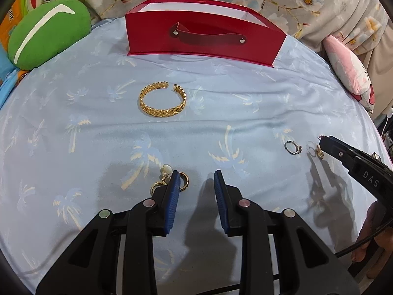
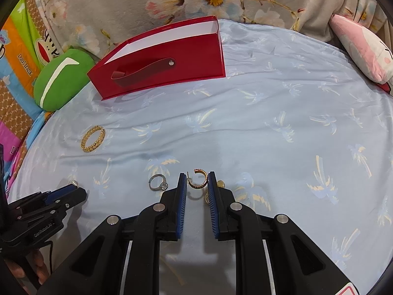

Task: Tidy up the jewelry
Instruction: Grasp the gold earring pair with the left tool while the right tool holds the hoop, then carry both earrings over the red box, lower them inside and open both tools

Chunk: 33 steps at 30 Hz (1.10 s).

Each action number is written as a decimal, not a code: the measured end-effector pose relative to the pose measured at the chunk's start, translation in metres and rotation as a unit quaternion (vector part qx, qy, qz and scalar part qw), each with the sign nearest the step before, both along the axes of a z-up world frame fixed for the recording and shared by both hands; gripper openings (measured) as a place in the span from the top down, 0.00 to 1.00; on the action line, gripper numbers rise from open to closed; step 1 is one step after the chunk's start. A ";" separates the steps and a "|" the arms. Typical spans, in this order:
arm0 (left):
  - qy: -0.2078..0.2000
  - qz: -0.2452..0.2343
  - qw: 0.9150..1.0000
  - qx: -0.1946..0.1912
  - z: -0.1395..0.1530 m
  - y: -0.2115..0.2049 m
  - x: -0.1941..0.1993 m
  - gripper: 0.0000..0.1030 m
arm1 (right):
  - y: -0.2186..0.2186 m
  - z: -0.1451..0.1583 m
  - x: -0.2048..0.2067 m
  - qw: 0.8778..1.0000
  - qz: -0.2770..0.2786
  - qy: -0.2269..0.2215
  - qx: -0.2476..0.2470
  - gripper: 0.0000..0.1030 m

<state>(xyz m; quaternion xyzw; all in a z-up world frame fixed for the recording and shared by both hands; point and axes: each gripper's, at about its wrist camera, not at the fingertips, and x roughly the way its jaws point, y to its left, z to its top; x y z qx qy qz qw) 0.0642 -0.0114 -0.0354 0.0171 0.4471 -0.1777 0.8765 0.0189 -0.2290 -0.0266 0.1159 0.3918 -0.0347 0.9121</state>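
- two grippers low over the pale blue palm-print sheet (image 1: 221,113), with the red box (image 1: 203,36) as landmark at the far edge of the sheet.
- left gripper (image 1: 196,179): blue pads spread wide, nothing between them, pointed straight toward the red box.
- gold hoop earring with a pale stone (image 1: 163,174) lying on the sheet at the outer side of the left gripper's left finger, partly hidden behind it, well nearer than the red box.
- gold braided bangle (image 1: 162,99) flat on the sheet, between the left gripper and the red box, apart from both, its opening turned toward the box.
- right gripper (image 2: 196,179): pads set narrow on either side of a gold c-shaped hoop earring (image 2: 197,179); cannot tell whether the pads already touch it.
- second small gold piece (image 2: 219,184) just outside the right gripper's right finger, mostly hidden by it.
- silver ring with a clear stone (image 2: 158,182) on the sheet just left of the right gripper, well short of the red box.
- red box open at the top, white inside, a red strap handle riveted on its near wall.
- green cushion (image 1: 46,32) just left of the red box; pink and white cushion (image 1: 348,68) well to its right.
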 end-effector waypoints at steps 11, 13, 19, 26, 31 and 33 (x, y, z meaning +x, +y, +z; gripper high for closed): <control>-0.001 -0.006 1.000 -0.011 -0.001 0.002 0.000 0.96 | 0.001 0.002 -0.001 1.000 0.001 -0.003 0.000 0.84; 0.002 -0.010 1.000 -0.017 0.000 0.001 -0.001 0.97 | 0.001 0.003 -0.001 1.000 0.001 -0.004 0.000 0.84; -0.012 -0.011 0.999 -0.035 0.016 0.004 -0.004 0.98 | 0.000 0.012 -0.003 1.000 -0.001 -0.015 0.000 0.84; -0.052 0.011 0.998 -0.046 0.052 0.024 0.002 0.98 | -0.001 0.026 -0.007 0.999 0.002 -0.032 -0.003 0.84; -0.077 0.027 0.995 -0.050 0.076 0.040 0.015 0.98 | 0.000 0.044 -0.002 0.999 0.008 -0.051 -0.010 0.84; -0.093 0.034 0.994 -0.048 0.088 0.045 0.022 0.98 | 0.001 0.053 0.003 0.998 0.013 -0.062 -0.018 0.84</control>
